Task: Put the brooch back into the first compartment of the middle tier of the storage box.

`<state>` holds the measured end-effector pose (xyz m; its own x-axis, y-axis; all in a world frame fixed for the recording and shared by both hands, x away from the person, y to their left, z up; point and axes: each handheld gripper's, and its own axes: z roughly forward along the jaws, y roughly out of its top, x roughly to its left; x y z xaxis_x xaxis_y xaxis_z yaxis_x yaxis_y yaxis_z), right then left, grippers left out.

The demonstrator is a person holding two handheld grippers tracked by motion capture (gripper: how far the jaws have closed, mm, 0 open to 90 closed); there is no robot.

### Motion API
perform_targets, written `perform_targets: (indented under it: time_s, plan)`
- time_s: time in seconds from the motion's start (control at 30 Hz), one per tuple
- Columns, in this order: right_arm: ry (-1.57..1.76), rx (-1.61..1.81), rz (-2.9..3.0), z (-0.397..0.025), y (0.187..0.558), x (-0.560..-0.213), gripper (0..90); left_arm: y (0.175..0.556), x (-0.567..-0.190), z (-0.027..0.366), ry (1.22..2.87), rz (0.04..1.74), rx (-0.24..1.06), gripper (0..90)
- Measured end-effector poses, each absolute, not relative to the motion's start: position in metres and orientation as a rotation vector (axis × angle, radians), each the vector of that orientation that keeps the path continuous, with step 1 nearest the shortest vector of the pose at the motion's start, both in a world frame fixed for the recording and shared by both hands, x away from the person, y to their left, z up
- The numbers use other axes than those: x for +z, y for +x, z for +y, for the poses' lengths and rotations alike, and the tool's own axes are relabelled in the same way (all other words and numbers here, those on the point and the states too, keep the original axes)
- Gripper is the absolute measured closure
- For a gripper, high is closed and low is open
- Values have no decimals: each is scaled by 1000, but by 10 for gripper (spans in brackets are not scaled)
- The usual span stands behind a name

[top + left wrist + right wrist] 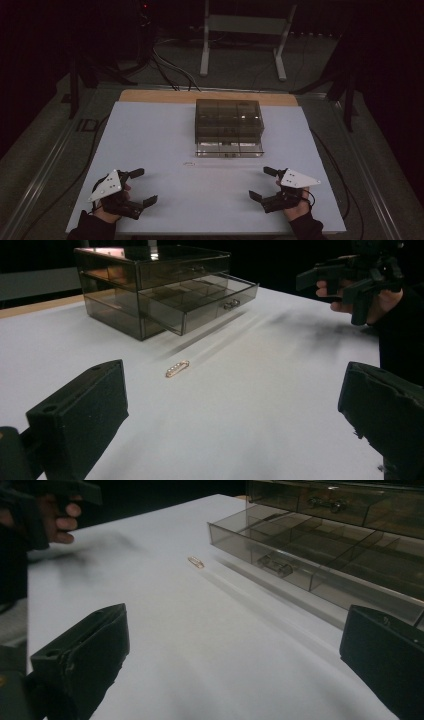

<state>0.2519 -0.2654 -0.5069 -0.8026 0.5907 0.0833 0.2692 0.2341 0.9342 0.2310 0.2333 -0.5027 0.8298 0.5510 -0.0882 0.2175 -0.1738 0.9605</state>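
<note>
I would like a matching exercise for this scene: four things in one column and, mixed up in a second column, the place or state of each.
Things:
1. small clip
2. lower drawer
3. left gripper
4. right gripper

Places or states:
A. pulled out, its handle facing the person
B. open, at the near left of the table
C. lying flat in front of the drawer box
D. open, at the near right of the table

Pairs: 1-C, 2-A, 3-B, 4-D
</note>
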Motion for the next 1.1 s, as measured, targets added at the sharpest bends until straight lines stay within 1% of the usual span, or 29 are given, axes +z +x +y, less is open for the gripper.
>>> perform_targets:
  time_s: [0.63,0.87,1.1]
  plan:
    - [790,1566,2234,-263,253,-508,0,231,-499,234,1760,606,326,3]
    - [782,1583,2216,-262,252,-505,0,236,-485,237,1744,617,317,3]
    - [790,1587,2211,-263,252,-506,0,248,-474,236,1751,622,320,3]
